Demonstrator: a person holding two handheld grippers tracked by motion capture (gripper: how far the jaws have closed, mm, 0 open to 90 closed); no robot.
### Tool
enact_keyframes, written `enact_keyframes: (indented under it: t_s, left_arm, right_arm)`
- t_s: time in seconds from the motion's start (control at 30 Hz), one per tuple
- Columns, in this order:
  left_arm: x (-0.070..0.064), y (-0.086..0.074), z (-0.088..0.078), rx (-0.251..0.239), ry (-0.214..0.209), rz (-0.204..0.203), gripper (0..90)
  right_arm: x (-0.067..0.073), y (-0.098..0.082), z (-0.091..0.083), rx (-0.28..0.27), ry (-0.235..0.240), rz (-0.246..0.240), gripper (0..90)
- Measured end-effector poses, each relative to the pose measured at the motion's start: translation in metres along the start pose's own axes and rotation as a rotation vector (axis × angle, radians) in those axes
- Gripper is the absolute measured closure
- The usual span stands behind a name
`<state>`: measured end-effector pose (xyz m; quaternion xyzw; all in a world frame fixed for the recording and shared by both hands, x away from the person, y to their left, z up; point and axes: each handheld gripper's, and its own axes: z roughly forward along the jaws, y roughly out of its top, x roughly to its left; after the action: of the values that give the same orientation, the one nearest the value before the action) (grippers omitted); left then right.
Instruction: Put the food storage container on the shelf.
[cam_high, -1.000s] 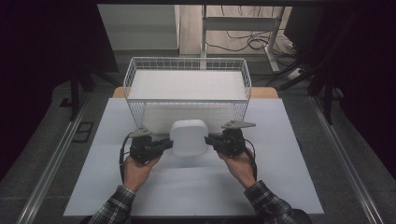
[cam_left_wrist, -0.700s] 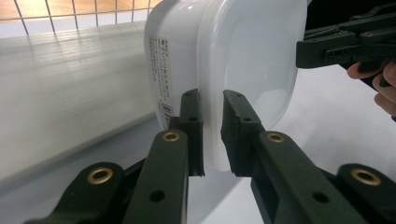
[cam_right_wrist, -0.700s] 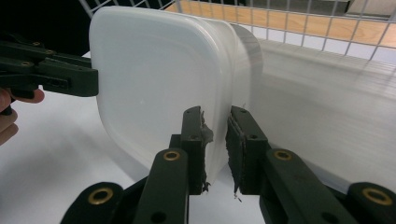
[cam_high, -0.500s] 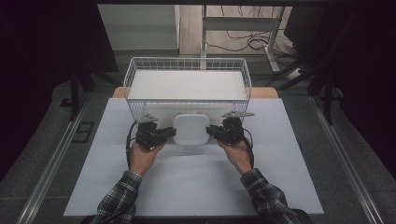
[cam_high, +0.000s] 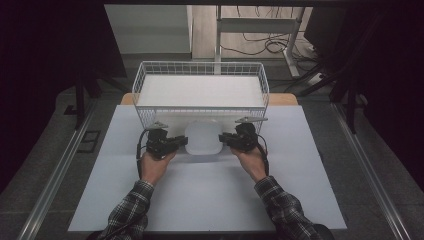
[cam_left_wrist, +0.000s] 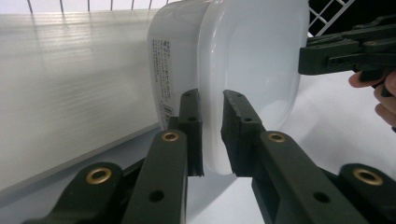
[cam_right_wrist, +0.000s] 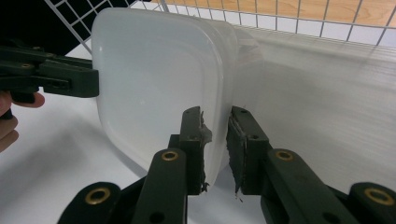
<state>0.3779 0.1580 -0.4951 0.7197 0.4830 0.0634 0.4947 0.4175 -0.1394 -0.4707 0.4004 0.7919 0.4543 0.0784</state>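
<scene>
Black plastic jaws of the left gripper (cam_left_wrist: 211, 135) pinch the rim of a translucent white plastic container (cam_left_wrist: 252, 60), 1 jaw on the lidded face and 1 on the body side, with the rim wedged between the pads. A printed label (cam_left_wrist: 159, 70) runs down the container's side just beyond the inner jaw. Past the container's far edge, the right gripper (cam_left_wrist: 345, 53) comes in and clamps the opposite rim, with a bit of the person's right hand (cam_left_wrist: 380, 93) behind it.

In the right gripper view, the right gripper (cam_right_wrist: 215, 140) likewise bites on the container (cam_right_wrist: 154, 79) by its rim, the 2 worn pads pressed against either side of the thin edge. The left gripper (cam_right_wrist: 51, 74) meets the far rim on the other side, a thumb of the left hand (cam_right_wrist: 14, 112) beside it.

From the high view, the left gripper (cam_high: 172, 142) and the right gripper (cam_high: 232, 139) face each other with the container (cam_high: 202, 139) held between them, its broad rounded-square face turned up toward the camera. Just beyond both grippers stands a white wire basket (cam_high: 200, 67) with a pale corrugated sheet (cam_high: 200, 90) as its floor; the container sits against the basket's near wall, outside it. Under the grippers lies a white table mat (cam_high: 210, 200). Plaid sleeves (cam_high: 127, 212) cover the forearms behind the hands.
</scene>
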Motion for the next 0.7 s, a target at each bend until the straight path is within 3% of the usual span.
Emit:
enact_keyframes:
  t_s: [0.13,0.23,0.3,0.37,0.7]
  left_arm:
    - [0.003,-0.003,0.004,0.01,0.005,0.0,77.4]
    - [0.003,-0.003,0.004,-0.017,0.018,0.02,77.7]
    - [-0.001,0.0,0.005,-0.034,0.056,0.063,78.8]
    - [-0.002,0.003,0.006,-0.033,0.082,0.091,77.5]
    - [0.002,0.013,0.013,-0.085,0.144,0.1,65.6]
  right_arm:
    - [0.002,0.001,0.002,0.006,-0.008,-0.027,73.6]
    - [0.002,0.002,0.005,0.0,-0.03,-0.056,69.5]
    - [0.001,0.002,0.009,0.016,-0.041,-0.054,65.8]
    - [-0.003,0.002,0.011,-0.003,-0.033,-0.028,64.7]
    - [-0.004,0.011,0.016,-0.046,-0.103,-0.053,61.4]
